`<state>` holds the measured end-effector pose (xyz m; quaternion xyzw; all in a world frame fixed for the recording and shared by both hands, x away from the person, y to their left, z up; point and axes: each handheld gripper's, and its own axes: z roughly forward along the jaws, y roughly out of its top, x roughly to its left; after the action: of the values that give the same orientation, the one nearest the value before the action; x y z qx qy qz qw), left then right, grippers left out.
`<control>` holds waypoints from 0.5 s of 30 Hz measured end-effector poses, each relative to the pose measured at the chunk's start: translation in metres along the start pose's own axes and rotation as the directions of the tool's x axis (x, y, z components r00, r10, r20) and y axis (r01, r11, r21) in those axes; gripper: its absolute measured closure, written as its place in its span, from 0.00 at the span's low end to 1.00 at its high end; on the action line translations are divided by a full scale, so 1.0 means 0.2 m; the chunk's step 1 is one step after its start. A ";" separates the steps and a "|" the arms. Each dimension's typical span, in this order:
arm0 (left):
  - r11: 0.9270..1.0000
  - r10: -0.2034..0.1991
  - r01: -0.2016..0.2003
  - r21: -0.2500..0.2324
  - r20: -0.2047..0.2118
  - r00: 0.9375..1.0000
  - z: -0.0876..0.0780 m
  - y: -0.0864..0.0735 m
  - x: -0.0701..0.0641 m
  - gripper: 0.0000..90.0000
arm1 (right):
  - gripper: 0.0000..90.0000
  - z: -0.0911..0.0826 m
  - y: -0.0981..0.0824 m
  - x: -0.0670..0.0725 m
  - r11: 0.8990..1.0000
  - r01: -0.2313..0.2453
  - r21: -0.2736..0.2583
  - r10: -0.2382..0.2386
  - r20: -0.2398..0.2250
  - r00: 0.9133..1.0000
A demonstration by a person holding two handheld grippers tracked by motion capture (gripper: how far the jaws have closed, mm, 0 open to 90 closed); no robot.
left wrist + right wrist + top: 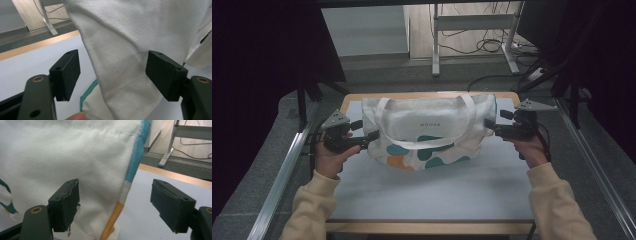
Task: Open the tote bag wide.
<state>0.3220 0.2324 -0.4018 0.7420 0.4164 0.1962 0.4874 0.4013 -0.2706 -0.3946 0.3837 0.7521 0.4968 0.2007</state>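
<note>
A cream canvas tote bag (pixel 432 122) with teal and orange blobs and two long handles stands on the white mat (pixel 437 190) at the far middle of the table. My left gripper (pixel 373 136) is at the bag's left end. In the left gripper view its jaws (pixel 113 70) stand wide around a fold of the cream fabric (pixel 125 37), with the pads apart from it. My right gripper (pixel 488 125) is at the bag's right end. In the right gripper view the bag's teal and orange edge (pixel 130 170) lies between the open jaws (pixel 115 197).
The wooden table edge (pixel 427 227) runs along the front. Metal rails (pixel 282 175) flank the table on both sides. Behind it on the floor stand white desk legs (pixel 435 45) and loose cables (pixel 492 45). Dark curtains hang left and right.
</note>
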 end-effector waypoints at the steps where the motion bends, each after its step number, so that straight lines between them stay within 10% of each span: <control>1: 1.000 0.004 -0.004 0.001 0.008 1.000 0.01 0.00 0.00 0.35 | 0.30 0.01 0.00 0.00 1.000 -0.004 0.001 0.004 -0.022 1.000; 8: 1.000 0.017 -0.017 0.004 0.015 1.000 0.02 0.00 -0.02 0.49 | 0.48 0.02 0.00 0.00 1.000 -0.022 0.003 0.023 -0.078 0.997; 15: 1.000 0.030 -0.030 -0.009 -0.022 0.999 0.02 -0.02 -0.03 0.69 | 0.77 0.02 -0.01 0.01 1.000 0.016 -0.010 -0.016 -0.032 0.999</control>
<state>0.3196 0.2252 -0.4067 0.7437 0.4095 0.2134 0.4834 0.4016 -0.2669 -0.3977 0.3688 0.7557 0.5050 0.1945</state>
